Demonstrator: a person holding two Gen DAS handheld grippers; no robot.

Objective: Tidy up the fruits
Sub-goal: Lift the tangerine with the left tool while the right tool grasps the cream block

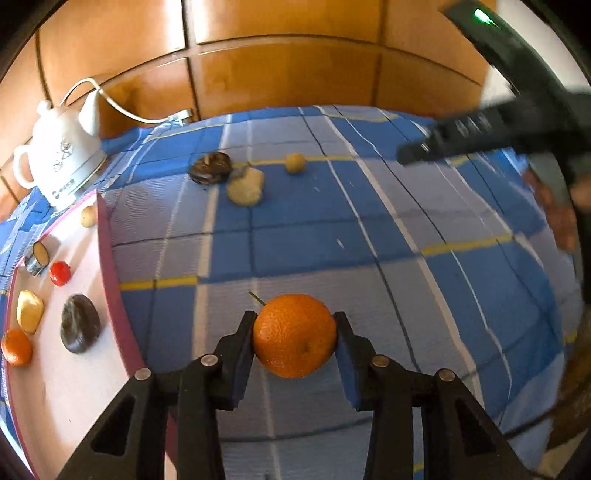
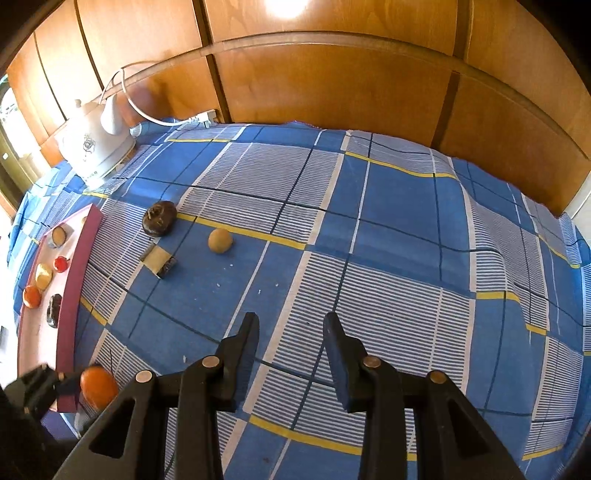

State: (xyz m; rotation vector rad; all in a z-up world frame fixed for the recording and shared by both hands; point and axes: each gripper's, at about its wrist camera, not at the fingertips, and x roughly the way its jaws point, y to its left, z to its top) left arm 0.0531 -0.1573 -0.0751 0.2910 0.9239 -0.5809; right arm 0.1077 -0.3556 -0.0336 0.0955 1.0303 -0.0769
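- My left claw [image 1: 294, 325] pinches the orange [image 1: 294, 335] at lower centre, just right of the pink tray [image 1: 110, 251].
- My right claw [image 2: 290, 325] stands slightly apart, holding nothing, above the checked cloth [image 2: 399, 229].
- More fruit lies on the tray at left.

Left claw [image 1: 294, 325] clamped; right claw [image 2: 290, 325] parted, empty.

From my feed: wood-panelled wall [image 2: 332, 85] behind, a bright glare [image 2: 286, 7] on its top. Blue checked cloth [image 2: 399, 206] with yellow lines covers the surface. White kettle [image 2: 94, 146] far left, white cord [image 2: 147, 114] trailing.
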